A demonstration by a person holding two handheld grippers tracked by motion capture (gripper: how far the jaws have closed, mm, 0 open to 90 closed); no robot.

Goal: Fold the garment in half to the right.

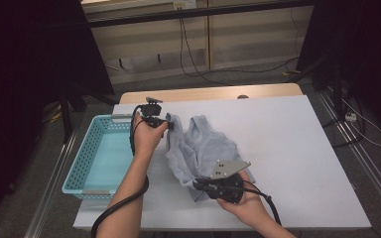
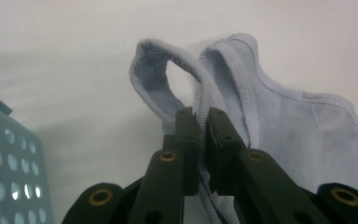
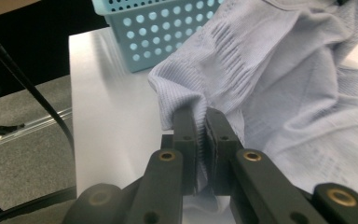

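Note:
A pale blue-grey tank top [image 1: 201, 148] lies crumpled on the white table [image 1: 287, 148], partly lifted between both hands. My left gripper [image 1: 168, 126] is shut on a shoulder strap at the garment's far left; in the left gripper view the ribbed strap [image 2: 168, 70] loops up from between the closed jaws [image 2: 203, 116]. My right gripper [image 1: 197, 184] is shut on the hem at the near edge; the right gripper view has the ribbed hem [image 3: 186, 88] pinched between its jaws [image 3: 202, 116], the rest of the tank top [image 3: 284, 84] spreading right.
A light blue perforated plastic basket [image 1: 82, 173] sits at the table's left edge, close beside my left hand; its wall [image 3: 154, 32] stands just behind the garment in the right gripper view. Black stands and cables are on the floor beyond the table.

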